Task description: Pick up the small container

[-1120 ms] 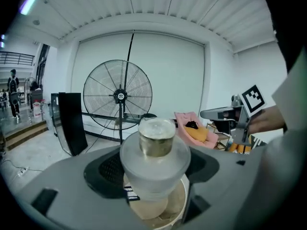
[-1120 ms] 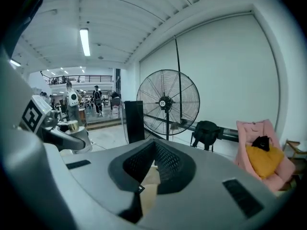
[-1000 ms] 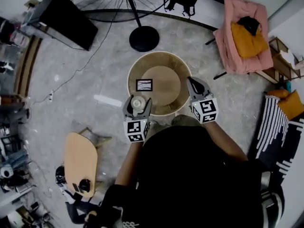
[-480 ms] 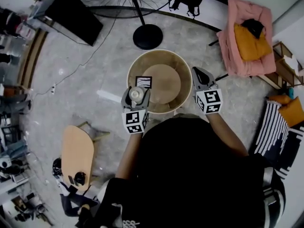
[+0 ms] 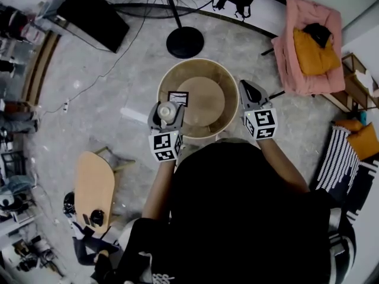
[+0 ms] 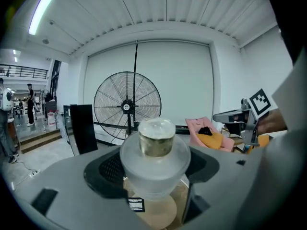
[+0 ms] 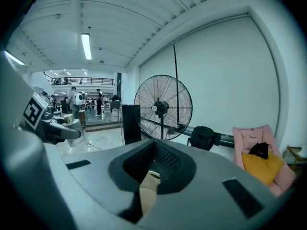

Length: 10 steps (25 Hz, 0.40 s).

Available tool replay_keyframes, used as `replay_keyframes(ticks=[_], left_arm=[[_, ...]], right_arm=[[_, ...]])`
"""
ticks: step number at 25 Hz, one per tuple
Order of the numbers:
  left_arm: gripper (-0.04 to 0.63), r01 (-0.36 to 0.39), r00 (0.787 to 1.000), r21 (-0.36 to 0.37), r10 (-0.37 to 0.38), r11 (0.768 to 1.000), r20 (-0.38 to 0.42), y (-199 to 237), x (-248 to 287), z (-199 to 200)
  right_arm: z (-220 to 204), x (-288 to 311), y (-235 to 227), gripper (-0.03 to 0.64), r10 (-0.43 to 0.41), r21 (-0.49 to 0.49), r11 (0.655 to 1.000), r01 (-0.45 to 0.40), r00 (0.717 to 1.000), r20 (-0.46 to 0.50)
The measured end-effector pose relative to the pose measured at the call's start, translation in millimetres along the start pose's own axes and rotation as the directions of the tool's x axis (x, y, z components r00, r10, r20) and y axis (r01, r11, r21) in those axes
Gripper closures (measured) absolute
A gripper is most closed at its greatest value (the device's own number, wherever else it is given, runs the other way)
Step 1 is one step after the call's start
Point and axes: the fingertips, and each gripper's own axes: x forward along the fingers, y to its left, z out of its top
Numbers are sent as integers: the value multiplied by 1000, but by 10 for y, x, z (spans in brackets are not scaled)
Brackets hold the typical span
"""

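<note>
Presently, item one: your left tool point(image 5: 166, 112) was clenched on the small container point(image 6: 154, 147), held upright above the round table's point(image 5: 219, 76) near rim, so the pick-up looked done. Item two: your right tool point(image 5: 249, 90), closed on nothing, hung aside as spare.

Bright, even indoor light fills all three views. In the left gripper view a ceiling tube lamp point(image 6: 42, 11) glares white at the upper left. The right gripper view has a second tube lamp point(image 7: 87, 45), also upper left. Both gripper views bend strongly, with black corners and curved ceiling lines, and their lower foreground is blurred. The small container point(image 6: 155, 159) looks slightly soft, while the fan point(image 6: 127, 104) behind it is sharper. In the head view the floor point(image 5: 89, 117) shows only faint shadows.
</note>
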Motion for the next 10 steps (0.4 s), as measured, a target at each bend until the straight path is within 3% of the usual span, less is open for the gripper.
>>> replay_keyframes(ticks=[10], left_arm=[[245,-7,1000,-2,7,1000,3,32,-8,-14]], right_arm=[[-93,-63,-9,595,-12,21,1000,13,1000,-10]])
